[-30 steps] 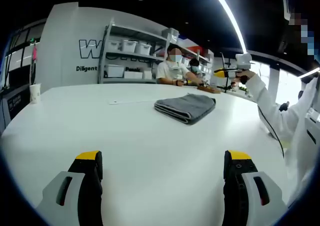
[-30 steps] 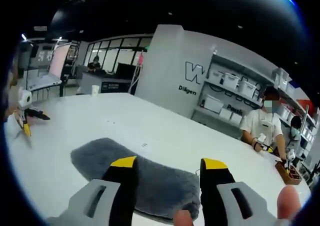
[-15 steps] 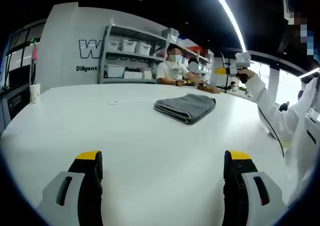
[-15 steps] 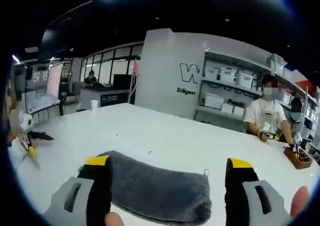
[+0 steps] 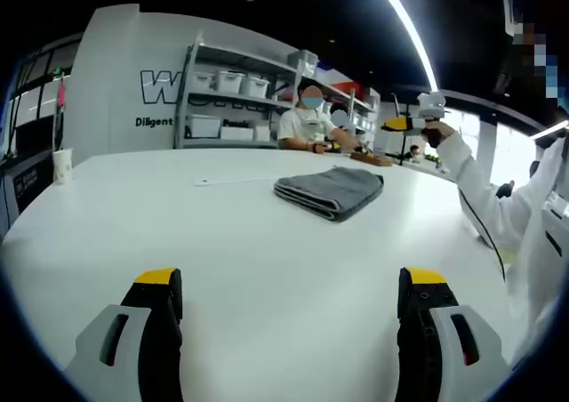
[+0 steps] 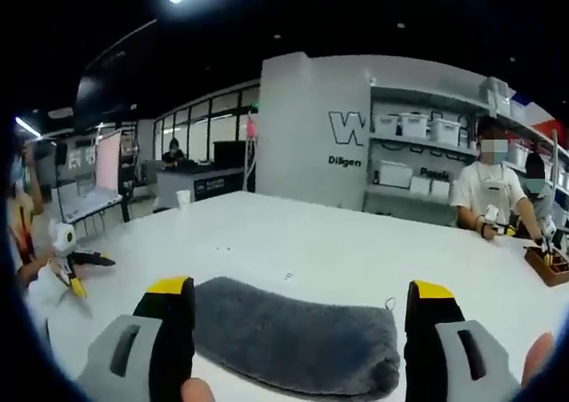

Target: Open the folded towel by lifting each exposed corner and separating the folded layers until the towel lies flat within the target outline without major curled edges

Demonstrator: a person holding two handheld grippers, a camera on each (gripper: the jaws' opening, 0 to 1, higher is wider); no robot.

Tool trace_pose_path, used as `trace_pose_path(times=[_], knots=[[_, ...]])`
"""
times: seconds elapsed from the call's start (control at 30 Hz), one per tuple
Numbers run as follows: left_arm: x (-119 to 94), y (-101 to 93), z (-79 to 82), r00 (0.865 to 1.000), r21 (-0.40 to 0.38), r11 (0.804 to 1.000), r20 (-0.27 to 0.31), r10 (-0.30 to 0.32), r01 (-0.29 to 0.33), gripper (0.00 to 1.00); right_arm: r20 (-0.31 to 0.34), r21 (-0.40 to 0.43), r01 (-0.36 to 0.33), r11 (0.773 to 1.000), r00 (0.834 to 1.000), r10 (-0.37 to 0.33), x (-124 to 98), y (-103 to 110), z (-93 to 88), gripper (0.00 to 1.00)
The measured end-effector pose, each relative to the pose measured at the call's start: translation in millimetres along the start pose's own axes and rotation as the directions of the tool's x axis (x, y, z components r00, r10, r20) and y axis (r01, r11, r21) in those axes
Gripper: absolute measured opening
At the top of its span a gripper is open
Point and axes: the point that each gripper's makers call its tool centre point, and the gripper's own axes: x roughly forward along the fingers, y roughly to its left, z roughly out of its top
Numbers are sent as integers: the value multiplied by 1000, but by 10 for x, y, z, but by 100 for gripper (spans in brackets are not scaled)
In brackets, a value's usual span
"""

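A folded grey towel (image 5: 330, 190) lies on the white table (image 5: 222, 242), well ahead of my open left gripper (image 5: 289, 317), which hovers low over the near part of the table. In the left gripper view my right gripper (image 5: 413, 122) is held high beyond the towel in a white-sleeved hand. In the right gripper view the same towel (image 6: 298, 335) lies just past my open right gripper (image 6: 302, 331), seen between its two yellow-tipped jaws, with a small loop tag at its right end. My left gripper (image 6: 71, 264) appears at the far left of that view.
A person in white (image 5: 307, 122) sits at the table's far side by a brown tray (image 6: 551, 267). Shelves with white bins (image 5: 227, 104) stand behind. A white cup (image 5: 62, 164) sits at the left edge. A faint outline mark (image 5: 236, 180) runs left of the towel.
The right gripper has opened wider and its view has levelled, now looking across the towel from slightly farther back. The left gripper has stayed still.
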Motion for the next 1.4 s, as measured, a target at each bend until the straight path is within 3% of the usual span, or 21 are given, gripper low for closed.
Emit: trace_pose_path(times=[0.73,1.4], knots=[[-1,-8,-4,1000,0,1000,-1,0,0,100,36,20,-4,1000,999,3,-49,-61,88,100],[7,-31,20,1000,12,1000,12,-8,8,100,1,43,-32,999,1000,32,-117,-45,25,100]])
